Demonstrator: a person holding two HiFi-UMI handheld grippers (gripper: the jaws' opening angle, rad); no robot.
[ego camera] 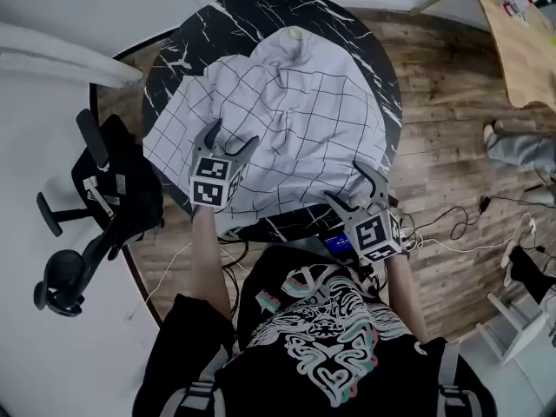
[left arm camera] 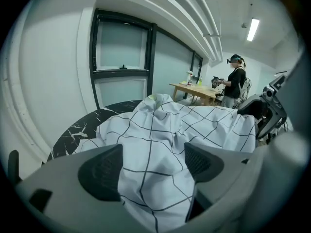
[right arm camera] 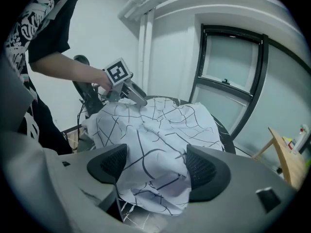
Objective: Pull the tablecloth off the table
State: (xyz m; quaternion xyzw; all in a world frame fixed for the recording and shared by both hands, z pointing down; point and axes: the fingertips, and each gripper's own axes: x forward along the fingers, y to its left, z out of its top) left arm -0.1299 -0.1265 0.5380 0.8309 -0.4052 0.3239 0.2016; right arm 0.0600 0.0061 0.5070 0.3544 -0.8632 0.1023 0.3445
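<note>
rumpled checked tablecloth (ego camera: 295, 120) on round table (ego camera: 261, 16)

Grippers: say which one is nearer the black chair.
The left gripper, beside the black chair; the right gripper hangs at the tablecloth's opposite side.

The tablecloth (ego camera: 287, 120) is white with a thin black grid. The table (ego camera: 261, 16) under it is black with white marble veins. Beside the table, the floor (ego camera: 443, 94) is brown wood grain and the chair (ego camera: 117, 189) is black.
</note>
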